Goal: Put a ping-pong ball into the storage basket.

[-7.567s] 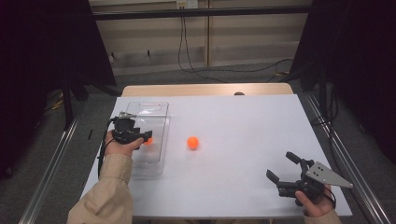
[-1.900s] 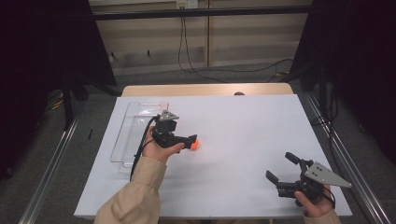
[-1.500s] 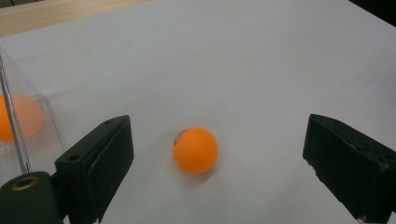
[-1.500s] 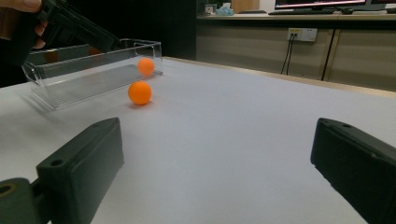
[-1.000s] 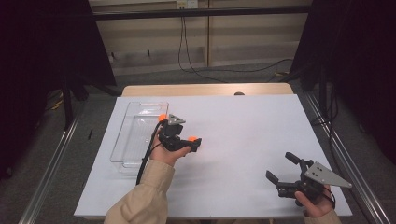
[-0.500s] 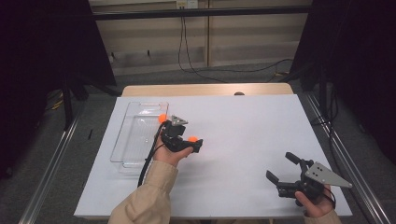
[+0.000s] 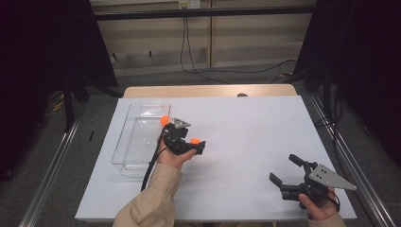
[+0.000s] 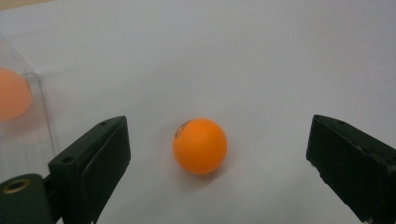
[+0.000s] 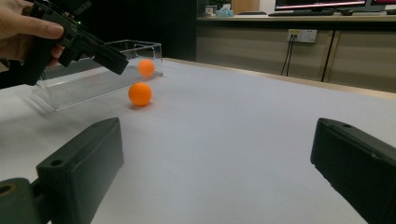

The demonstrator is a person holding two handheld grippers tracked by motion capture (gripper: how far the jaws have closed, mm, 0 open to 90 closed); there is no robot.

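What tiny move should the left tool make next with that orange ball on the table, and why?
Probably lower the left tool slightly and close it on the orange ball. Its jaws stand open on either side of the ball, which rests on the white table, apart from both. Another orange ball already lies in the clear tray, so this one likely goes there too.

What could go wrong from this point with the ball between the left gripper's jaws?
The orange ball lies loose on the white table between the open left gripper, touching neither jaw; an uneven close may knock it rolling away. The clear tray wall stands close beside, so a jaw might clip it.
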